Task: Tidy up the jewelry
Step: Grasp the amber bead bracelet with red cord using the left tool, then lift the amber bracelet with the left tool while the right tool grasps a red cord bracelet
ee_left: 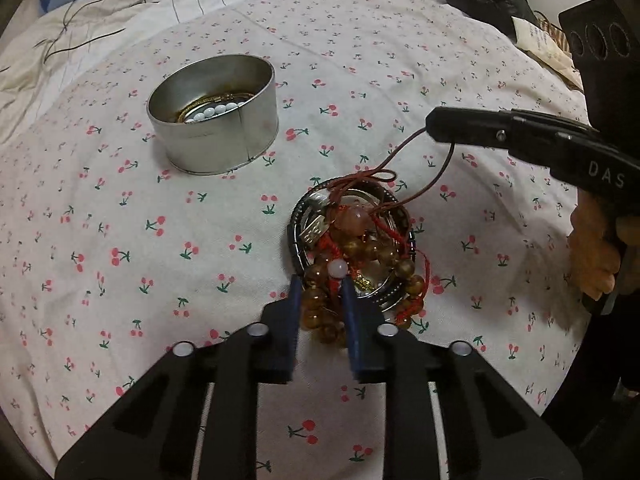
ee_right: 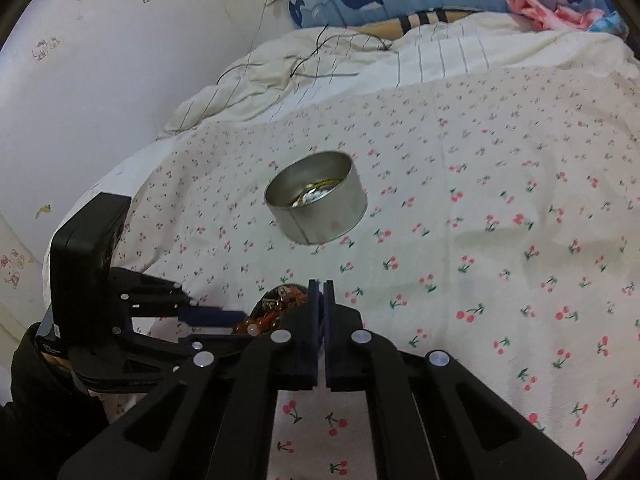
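Nearest the lens in the left wrist view: left gripper (ee_left: 320,292), its blue fingers (ee_left: 295,300) closed in on the near edge of the jewelry pile (ee_left: 354,252), pinching the amber bead strand (ee_left: 320,312) w/ a pale pink bead sitting right at the tips. Judging by that, it's pinning the heap so it doesn't drag.

Right gripper (ee_left: 430,124), center right of frame, is clamped shut on a thin brown cord (ee_left: 400,146) that runs taut-ish down into the pile. Probably teasing one necklace free of the tangle while the other side anchors it.

Pile sits on the cherry-print bedsheet (ee_left: 160,260), lower center of frame. It's a knot of stuff: dark segmented bangles around the outside, amber beads, red braided cords, a silvery charm, one bigger peach bead.

Round metal tin (ee_left: 214,120), upper left, well apart from the pile, already holds a white-bead piece and something gold-toned. Likely the drop spot.
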Demonstrator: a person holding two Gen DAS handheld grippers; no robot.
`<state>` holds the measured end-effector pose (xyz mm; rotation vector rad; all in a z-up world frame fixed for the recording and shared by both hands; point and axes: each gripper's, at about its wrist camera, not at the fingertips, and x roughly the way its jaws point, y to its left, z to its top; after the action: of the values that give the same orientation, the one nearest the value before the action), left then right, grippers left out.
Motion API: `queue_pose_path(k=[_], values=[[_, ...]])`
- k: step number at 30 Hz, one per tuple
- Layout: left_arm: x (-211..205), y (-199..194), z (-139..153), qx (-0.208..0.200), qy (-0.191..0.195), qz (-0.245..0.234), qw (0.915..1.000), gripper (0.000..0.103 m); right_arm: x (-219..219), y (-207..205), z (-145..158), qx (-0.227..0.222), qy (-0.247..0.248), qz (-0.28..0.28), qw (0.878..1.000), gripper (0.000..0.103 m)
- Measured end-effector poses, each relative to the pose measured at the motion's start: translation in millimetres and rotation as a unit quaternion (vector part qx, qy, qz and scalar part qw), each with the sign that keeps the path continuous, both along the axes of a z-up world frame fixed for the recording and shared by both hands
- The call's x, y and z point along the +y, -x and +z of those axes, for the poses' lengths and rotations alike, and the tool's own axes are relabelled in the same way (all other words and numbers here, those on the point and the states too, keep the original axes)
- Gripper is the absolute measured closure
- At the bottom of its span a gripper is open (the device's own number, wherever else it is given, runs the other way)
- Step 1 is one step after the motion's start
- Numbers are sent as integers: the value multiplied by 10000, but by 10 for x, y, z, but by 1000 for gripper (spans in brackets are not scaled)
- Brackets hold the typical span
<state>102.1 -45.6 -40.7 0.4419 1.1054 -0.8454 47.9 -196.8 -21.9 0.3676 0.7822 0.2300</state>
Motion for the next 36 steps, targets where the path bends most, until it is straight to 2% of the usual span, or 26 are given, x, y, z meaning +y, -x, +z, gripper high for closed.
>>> queue_pose_path(k=[10, 12, 15, 19, 21, 22, 24, 25, 27, 28, 30, 31, 32, 34, 35, 36], values=[[111, -41, 188, -43, 347, 33, 9994, 90, -76, 36, 50, -114, -13, -155, 9998, 100], [135, -91, 155, 2, 226, 157, 9996, 90, -73, 33, 48, -101, 1, -161, 9998, 100], [113, -126, 20, -93, -222, 277, 9993, 86, -83, 32, 43, -86, 13, -193, 9998, 100], [93, -94, 63, -136, -120, 157, 9997, 85, -108, 20, 31, 7, -30, -181, 9998, 100], [65, -73, 61, -268, -181, 117, 9994, 70, -118, -21, -49, 241, -128, -161, 9995, 100], [53, -65, 74, -332, -213, 121, 9991, 56, -110, -46, -98, 384, -146, -131, 9991, 100], [24, -44, 81, -446, -244, 77, 9987, 53, -101, -65, -156, 524, -151, -131, 9984, 100], [22, -40, 92, -430, -207, 67, 9988, 53, -105, -79, -189, 609, -298, -74, 9977, 94], [27, -38, 107, -472, -162, 107, 9987, 53, -123, -65, -202, 586, -524, -138, 9968, 39], [28, -55, 111, -488, -134, 151, 9986, 53, -128, -49, -192, 535, -549, -209, 9968, 37], [37, -84, 111, -414, -44, 171, 9990, 54, -97, -36, -156, 420, -568, -82, 9975, 37], [30, -89, 109, -375, -4, 169, 9992, 65, -73, -34, -155, 405, -553, -58, 9976, 37], [24, -91, 99, -328, 5, 153, 9993, 83, -46, -39, -170, 427, -513, -33, 9978, 37], [6, -96, 85, -285, 8, 160, 9995, 88, 8, -70, -220, 535, -417, 55, 9977, 38], [8, -94, 93, -294, 30, 152, 9994, 92, 55, -90, -266, 619, -351, 113, 9974, 45], [14, -82, 104, -299, 72, 153, 9994, 94, 84, -106, -290, 674, -297, 170, 9971, 66]])
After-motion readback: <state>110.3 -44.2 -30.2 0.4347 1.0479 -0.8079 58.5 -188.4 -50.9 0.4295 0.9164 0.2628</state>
